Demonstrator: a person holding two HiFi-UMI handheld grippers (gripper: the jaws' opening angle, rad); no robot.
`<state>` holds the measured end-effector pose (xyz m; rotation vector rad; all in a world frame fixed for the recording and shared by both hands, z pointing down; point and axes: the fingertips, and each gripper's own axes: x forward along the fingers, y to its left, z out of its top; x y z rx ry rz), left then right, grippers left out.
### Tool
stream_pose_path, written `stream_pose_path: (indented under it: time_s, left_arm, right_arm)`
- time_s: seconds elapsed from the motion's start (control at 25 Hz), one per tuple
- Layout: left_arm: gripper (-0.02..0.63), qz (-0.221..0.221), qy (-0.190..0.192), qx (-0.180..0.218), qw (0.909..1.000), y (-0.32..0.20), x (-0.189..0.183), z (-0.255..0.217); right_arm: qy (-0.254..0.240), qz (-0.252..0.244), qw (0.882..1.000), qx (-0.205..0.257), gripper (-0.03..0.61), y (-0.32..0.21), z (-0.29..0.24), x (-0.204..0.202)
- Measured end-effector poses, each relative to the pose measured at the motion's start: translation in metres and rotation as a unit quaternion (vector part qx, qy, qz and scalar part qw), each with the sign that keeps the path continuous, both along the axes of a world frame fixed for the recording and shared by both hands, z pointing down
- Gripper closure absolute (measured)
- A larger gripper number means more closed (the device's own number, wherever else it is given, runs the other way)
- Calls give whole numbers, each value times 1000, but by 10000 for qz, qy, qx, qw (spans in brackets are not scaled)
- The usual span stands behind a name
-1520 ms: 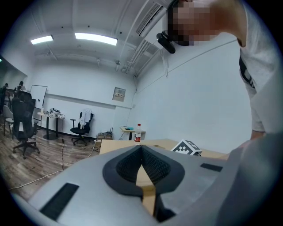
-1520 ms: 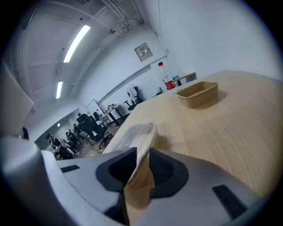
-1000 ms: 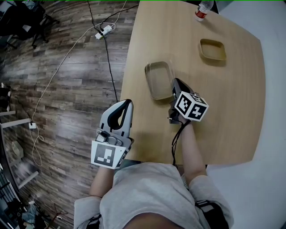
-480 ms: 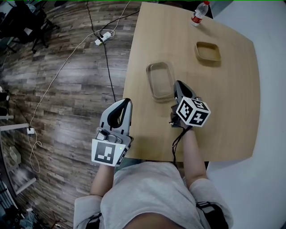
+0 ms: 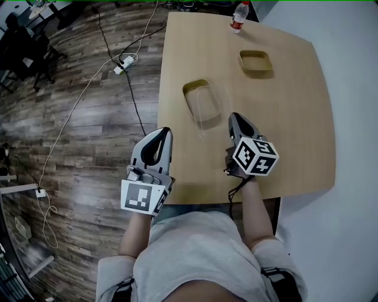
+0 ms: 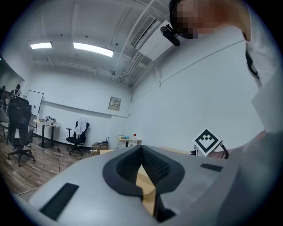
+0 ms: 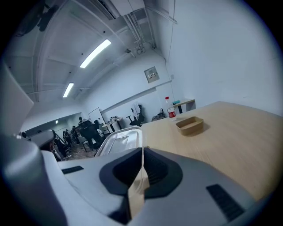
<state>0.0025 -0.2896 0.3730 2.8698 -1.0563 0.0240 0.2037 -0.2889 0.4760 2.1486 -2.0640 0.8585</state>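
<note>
- Left gripper (image 5: 159, 133), jaws pressed together with nothing between them, held level at the near left corner of the table (image 5: 295, 135), mostly out over the wooden floor (image 5: 71, 118). Well apart from everything on the tabletop, so seemingly idle at the person's side.
- Right gripper (image 5: 235, 119), jaws likewise flat against each other and empty, low over the near part of the tabletop, with its marker cube (image 5: 255, 157) towards the person.
- Clear plastic container (image 5: 202, 104), the thing nearest the right gripper: flat on the table by the left edge, just ahead and slightly left of the closed tip, not touching it. Open side up or down: not possible to tell.
- Right tip aimed along the table towards the container's near end, probably a matter of facing the closest object.
- Brown tray (image 5: 255, 61) farther back on the table, well apart from both grippers.
- Bottle (image 5: 238, 15) with a red label, upright at the far edge, beyond the tray.
- Power strip and cable (image 5: 121, 62) on the floor to the left of the table.
- Office chairs (image 6: 78, 132) far off in the room, behind the left jaws in the left gripper view.
</note>
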Motion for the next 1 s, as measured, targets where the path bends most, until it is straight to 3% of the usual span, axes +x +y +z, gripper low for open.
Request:
stream_pose_path:
  time_s: [1.0]
  left_arm:
    - [598, 824, 189, 405, 9956, 66, 3, -33]
  right_arm:
    - [594, 688, 9918, 901, 557, 128, -93, -14]
